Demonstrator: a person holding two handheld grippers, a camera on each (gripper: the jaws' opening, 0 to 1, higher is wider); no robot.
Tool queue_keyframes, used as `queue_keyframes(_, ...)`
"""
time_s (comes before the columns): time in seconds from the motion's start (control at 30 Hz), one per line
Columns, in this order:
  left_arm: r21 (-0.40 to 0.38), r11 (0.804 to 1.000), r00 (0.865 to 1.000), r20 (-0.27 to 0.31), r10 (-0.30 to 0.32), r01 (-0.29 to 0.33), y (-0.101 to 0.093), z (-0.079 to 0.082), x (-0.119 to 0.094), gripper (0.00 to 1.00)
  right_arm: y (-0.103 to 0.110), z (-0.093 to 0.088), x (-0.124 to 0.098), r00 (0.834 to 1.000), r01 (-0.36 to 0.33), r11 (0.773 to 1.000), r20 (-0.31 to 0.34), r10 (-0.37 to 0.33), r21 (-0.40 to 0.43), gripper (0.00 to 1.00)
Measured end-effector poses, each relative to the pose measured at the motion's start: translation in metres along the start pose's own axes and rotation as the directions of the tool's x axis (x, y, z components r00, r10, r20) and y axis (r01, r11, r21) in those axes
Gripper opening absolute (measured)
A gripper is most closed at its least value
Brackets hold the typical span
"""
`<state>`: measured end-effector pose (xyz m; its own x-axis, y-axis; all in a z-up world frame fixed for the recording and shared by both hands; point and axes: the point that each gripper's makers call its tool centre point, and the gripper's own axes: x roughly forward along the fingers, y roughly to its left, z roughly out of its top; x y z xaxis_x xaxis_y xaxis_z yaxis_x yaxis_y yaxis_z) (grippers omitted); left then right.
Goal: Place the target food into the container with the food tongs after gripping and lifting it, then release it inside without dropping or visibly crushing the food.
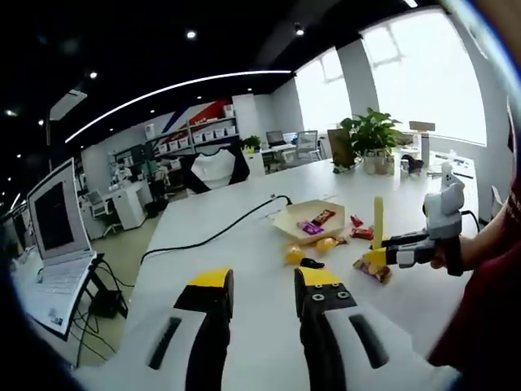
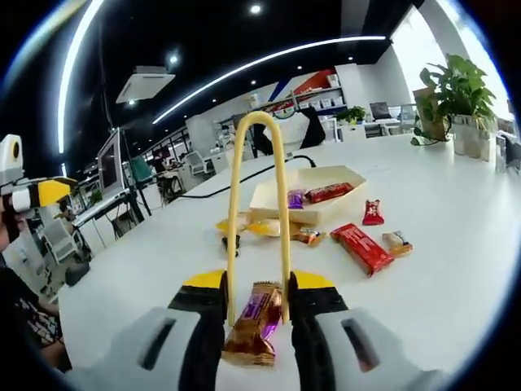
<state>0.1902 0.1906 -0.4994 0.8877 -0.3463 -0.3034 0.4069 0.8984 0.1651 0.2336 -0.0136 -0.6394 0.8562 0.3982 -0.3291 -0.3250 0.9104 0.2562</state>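
Pinching a brown-and-purple candy bar (image 2: 254, 324) between their tips, the yellow tongs (image 2: 258, 213) sit clamped in the right gripper (image 2: 259, 303) over the white table (image 2: 456, 269), short of the cardboard tray (image 2: 305, 195); the left gripper (image 1: 262, 295) hangs open.

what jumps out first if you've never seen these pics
In the right gripper view, the yellow tongs loop up between the right gripper jaws, pinching a brown-and-purple candy bar. Beyond on the white table sits a cream tray holding wrapped snacks, with more scattered beside it.
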Motion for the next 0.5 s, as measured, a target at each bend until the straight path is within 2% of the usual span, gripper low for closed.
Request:
queue_keyframes(0.1,0.0,1.0,1.0,0.001,0.006,-0.006,0.0003,0.0005,-0.0011,0.32,0.0007,-0.0015,-0.0003,1.0,-0.004,1.0,0.006,0.004,-0.023,0.26)
queue_keyframes(0.2,0.001,1.0,1.0,-0.003,0.008,-0.008,-0.0001,0.0,-0.0014,0.31,0.0025,-0.0034,-0.0017,1.0,-0.011,0.994,0.0,0.011,-0.113,0.23)
queue_keyframes(0.27,0.001,1.0,1.0,-0.005,0.009,-0.009,-0.0004,-0.0003,-0.0011,0.31,0.0031,-0.0051,-0.0038,1.0,-0.012,0.99,0.003,0.013,-0.144,0.21)
queue_keyframes(0.5,0.004,1.0,1.0,-0.005,-0.006,0.006,-0.0073,0.0017,0.0042,0.31,0.0023,-0.0059,-0.0068,0.999,-0.034,0.991,-0.021,0.031,-0.132,0.17)
